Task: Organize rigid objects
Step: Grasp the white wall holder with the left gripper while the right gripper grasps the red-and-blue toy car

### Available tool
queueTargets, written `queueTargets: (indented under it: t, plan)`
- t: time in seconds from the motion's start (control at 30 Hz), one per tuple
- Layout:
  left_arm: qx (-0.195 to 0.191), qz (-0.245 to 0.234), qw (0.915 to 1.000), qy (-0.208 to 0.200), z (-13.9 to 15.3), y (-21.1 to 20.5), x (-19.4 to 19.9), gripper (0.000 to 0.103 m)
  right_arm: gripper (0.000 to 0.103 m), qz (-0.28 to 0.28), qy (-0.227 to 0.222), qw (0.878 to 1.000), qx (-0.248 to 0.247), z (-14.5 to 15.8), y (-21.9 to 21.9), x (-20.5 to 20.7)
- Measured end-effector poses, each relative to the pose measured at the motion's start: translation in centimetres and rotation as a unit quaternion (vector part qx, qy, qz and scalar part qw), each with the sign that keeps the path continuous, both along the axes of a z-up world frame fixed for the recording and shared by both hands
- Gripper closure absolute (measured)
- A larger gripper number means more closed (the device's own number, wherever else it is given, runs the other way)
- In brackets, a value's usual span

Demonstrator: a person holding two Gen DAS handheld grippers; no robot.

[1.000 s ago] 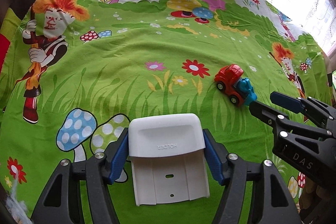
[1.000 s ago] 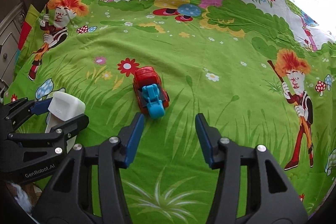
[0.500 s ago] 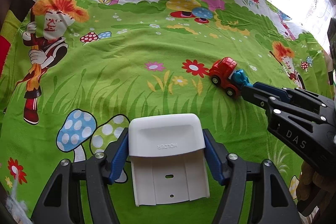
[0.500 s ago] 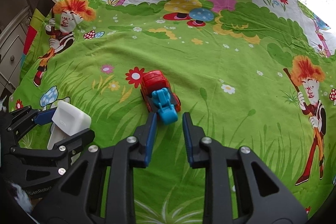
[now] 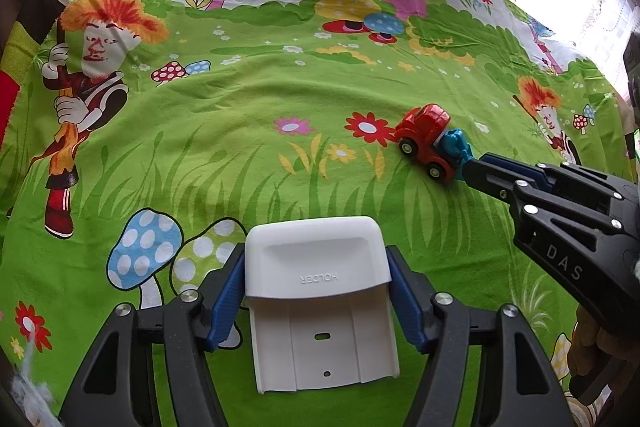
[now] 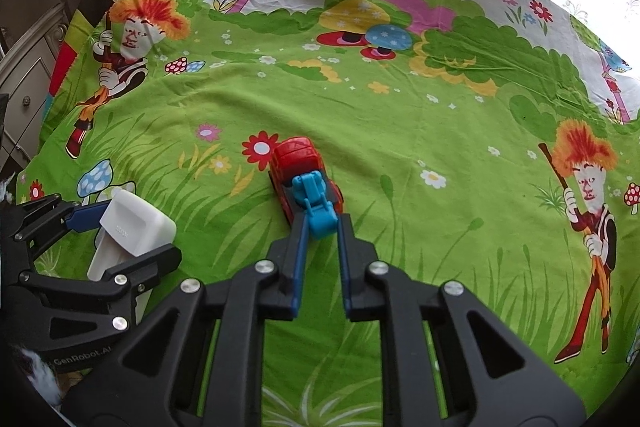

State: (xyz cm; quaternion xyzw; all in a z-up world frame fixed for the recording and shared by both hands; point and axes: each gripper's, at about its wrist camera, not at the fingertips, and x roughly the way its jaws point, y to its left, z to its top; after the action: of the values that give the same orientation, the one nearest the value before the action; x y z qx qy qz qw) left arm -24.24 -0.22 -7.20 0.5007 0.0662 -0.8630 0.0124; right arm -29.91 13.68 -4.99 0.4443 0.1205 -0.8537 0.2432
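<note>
On the cloth, near edge, left side: the white holder [image 5: 318, 291] sits clamped in the left gripper [image 5: 318, 297], its curved cap pointing toward the far edge and its slotted flat plate toward the camera.
Left gripper: blue pads pressed against both sides of the holder — a firm pinch; the right wrist view shows the same hold [image 6: 124, 233] from the side.
Toy truck: red cab, blue rear piece [image 6: 306, 179]; it stands on its wheels on the cloth toward the middle, just right of a printed red flower [image 6: 260, 149], cab facing the far edge.
Right gripper: its fingertips [image 6: 322, 223] bracket the truck's blue rear, jaws narrowed and touching that part on both sides; in the left wrist view its tip meets the truck [image 5: 430, 143] at the blue end.
Spacing: holder and truck lie apart, the truck to the holder's right and farther from the near edge.
Cloth: bright green cartoon tablecloth [image 5: 240, 131] — mushrooms, flowers, orange-haired figures — covering the whole table.
</note>
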Motion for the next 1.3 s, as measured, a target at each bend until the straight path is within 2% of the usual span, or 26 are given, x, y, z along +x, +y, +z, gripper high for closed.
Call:
queueTargets:
  t: [0.37, 0.43, 0.57, 0.6, 0.67, 0.73, 1.03, 1.07, 1.13, 1.3]
  plan:
    - [-0.006, -0.002, 1.0, 0.0, 0.0, 0.1, 0.0, 0.037, 0.085, 0.025, -0.002, 0.999, -0.025, -0.2, -0.6, -0.4]
    - [-0.006, -0.002, 1.0, 0.0, 0.0, 0.1, -0.1, 0.037, 0.091, 0.032, 0.005, 0.999, -0.031, 0.3, -0.7, -0.1]
    - [-0.005, -0.002, 1.0, 0.0, 0.0, 0.1, 0.0, 0.037, 0.091, 0.028, 0.018, 0.999, -0.021, 0.8, -0.9, 0.1]
    - [-0.004, -0.002, 1.0, 0.0, 0.0, 0.1, -0.1, 0.037, 0.089, 0.025, 0.019, 0.999, -0.009, 0.7, -1.0, 0.1]
    - [-0.006, -0.002, 1.0, 0.0, 0.0, 0.1, -0.1, 0.037, 0.068, 0.034, 0.013, 0.999, 0.0, 0.4, -1.0, 0.1]
    - [-0.006, -0.003, 1.0, 0.0, 0.0, 0.1, -0.1, 0.037, 0.065, 0.042, 0.019, 0.999, 0.002, 0.2, -1.1, 0.1]
    - [-0.009, -0.004, 1.0, 0.0, -0.1, 0.2, -0.1, 0.037, 0.065, 0.068, 0.013, 0.998, 0.005, -0.6, -1.6, -1.3]
    - [-0.01, -0.004, 0.9999, 0.0, -0.1, 0.3, -0.2, 0.037, 0.067, 0.072, 0.011, 0.997, 0.004, -0.7, -1.7, -1.5]
    - [-0.012, -0.005, 0.9999, 0.0, -0.2, 0.3, -0.2, 0.037, 0.084, 0.075, 0.009, 0.997, -0.005, -0.8, -1.7, -1.6]
    - [-0.02, -0.007, 0.9998, 0.001, -0.2, 0.5, -0.2, 0.037, 0.084, 0.073, 0.022, 0.997, -0.016, 0.0, -1.7, -1.2]
